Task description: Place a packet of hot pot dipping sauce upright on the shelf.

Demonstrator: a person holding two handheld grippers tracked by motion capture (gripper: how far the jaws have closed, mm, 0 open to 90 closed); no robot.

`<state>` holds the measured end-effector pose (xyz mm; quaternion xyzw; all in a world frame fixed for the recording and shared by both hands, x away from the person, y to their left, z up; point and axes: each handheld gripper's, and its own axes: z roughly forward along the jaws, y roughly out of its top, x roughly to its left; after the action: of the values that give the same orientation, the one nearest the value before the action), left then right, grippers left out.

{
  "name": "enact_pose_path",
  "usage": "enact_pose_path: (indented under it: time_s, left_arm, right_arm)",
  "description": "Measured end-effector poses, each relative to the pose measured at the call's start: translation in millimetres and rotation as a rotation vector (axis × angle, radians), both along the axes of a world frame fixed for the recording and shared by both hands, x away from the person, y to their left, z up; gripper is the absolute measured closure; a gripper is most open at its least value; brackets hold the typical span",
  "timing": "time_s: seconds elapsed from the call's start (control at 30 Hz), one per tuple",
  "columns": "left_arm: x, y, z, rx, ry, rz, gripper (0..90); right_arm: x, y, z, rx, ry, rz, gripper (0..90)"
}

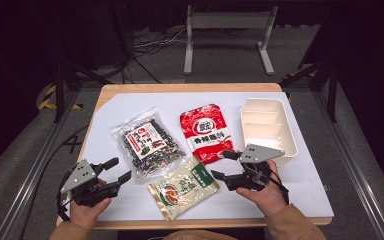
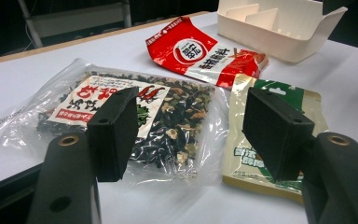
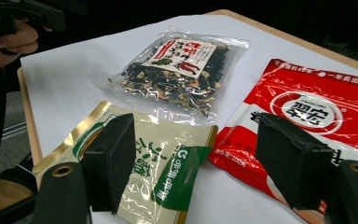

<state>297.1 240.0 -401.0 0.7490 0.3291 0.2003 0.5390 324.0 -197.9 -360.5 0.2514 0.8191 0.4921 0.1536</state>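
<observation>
- Since all three packets lie flat on the bench (image 1: 130, 100) and the white bin (image 1: 267, 131) with its dividers holds nothing, I judge that the sorting work has hardly begun
- My left hand-held gripper (image 1: 114, 169) hovers released at the near left of the bench, jaws spread wide, holding nothing; from its own view it looks toward the clear bag of dried mix (image 2: 135, 126), which lies just ahead of it
- My right hand-held gripper (image 1: 223, 165) is also released, jaws apart and empty; it hangs close above the near edges of the green-and-gold pouch (image 3: 149, 163) and the red packet (image 3: 307, 112), between the two
- I see the red packet near the bin's left wall, the clear bag left of it, and the green pouch nearest me, its corner touching or overlapping the red packet
- What is left, as I read it: closing on a first packet, lifting it, and placing each one into a compartment of the bin
</observation>
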Motion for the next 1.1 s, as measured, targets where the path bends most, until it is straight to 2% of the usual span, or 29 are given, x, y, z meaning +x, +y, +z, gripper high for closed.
enact_pose_path:
  time_s: [0.03, 0.17, 0.37, 0.47, 0.6, 1.1]
  left_arm:
    - [0.0, -0.1, -0.2, 0.002, 0.001, 0.001, 36.2]
    - [-0.2, -0.1, -0.2, 0.003, 0.001, 0.001, 36.2]
    - [0.7, -1.3, -1.0, 0.012, 0.005, -0.003, 36.2]
    - [2.7, -3.1, -2.6, 0.029, 0.029, 0.002, 36.1]
    - [4.4, -5.2, -4.4, 0.041, 0.047, -0.008, 35.9]
    - [6.4, -7.9, -6.6, 0.062, 0.064, -0.011, 35.6]
  right_arm:
    - [0.0, 0.0, 0.0, 0.000, 0.000, 0.000, 29.0]
    - [3.9, 4.7, -2.5, -0.004, 0.049, 0.006, 29.5]
    - [12.7, 13.2, -13.7, -0.055, 0.130, 0.001, 30.5]
    - [15.5, 17.7, -20.7, -0.085, 0.183, 0.007, 32.6]
    - [17.8, 21.4, -29.7, -0.120, 0.216, 0.015, 32.3]
    - [24.5, 26.1, -56.7, -0.189, 0.331, 0.017, 31.5]
